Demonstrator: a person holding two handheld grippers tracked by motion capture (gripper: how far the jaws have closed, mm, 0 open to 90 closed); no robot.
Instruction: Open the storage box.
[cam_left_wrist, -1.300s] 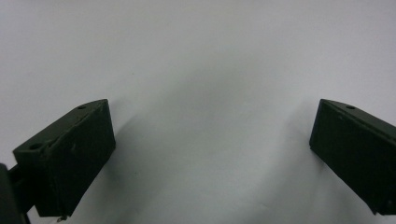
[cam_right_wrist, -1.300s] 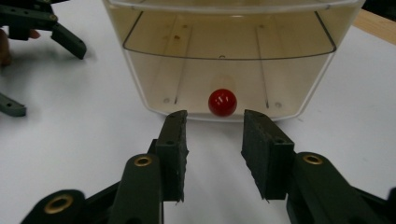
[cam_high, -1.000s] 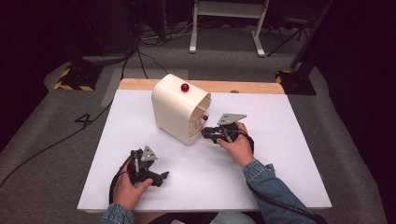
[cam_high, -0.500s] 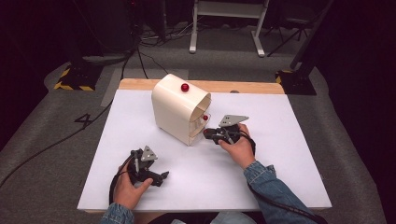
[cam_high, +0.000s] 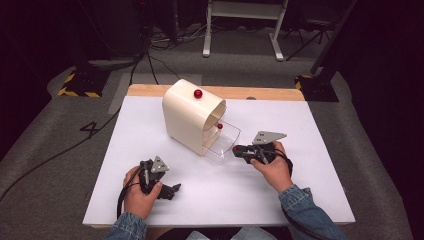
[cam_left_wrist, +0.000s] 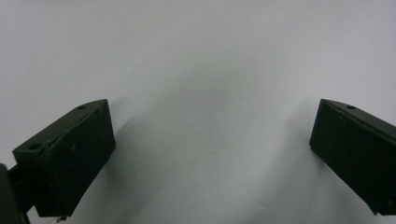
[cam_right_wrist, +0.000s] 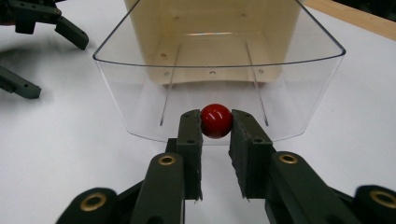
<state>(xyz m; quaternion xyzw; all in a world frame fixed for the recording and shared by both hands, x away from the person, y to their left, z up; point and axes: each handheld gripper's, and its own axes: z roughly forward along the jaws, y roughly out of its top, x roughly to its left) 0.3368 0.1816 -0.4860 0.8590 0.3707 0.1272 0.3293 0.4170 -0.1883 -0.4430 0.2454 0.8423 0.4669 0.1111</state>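
Note:
A cream box (cam_high: 190, 117) with a rounded top stands on the white table (cam_high: 300, 125), a red knob (cam_high: 198, 93) on its top. A clear plastic drawer (cam_high: 223, 144) sticks out of its front toward my right gripper (cam_high: 237, 149). In the right gripper view that gripper (cam_right_wrist: 216, 125) is shut on the drawer's red round knob (cam_right_wrist: 216, 121), with both pads pressed against its sides. The clear drawer (cam_right_wrist: 140, 102) looks empty, with the cream box (cam_right_wrist: 210, 18) behind it. My left gripper (cam_high: 172, 191) rests near the front edge, open (cam_left_wrist: 212, 140) over bare table.
A second small red ball (cam_high: 219, 126) shows at the box's opening above the drawer. The left gripper (cam_right_wrist: 46, 23) lies at the upper left of the right gripper view. A wooden strip (cam_high: 260, 93) runs along the table's far edge. Cables and stands cover the floor beyond.
My right gripper has moved away from the box toward the right, still holding the red knob, and the clear drawer has slid out with it. The left hand has stayed put.

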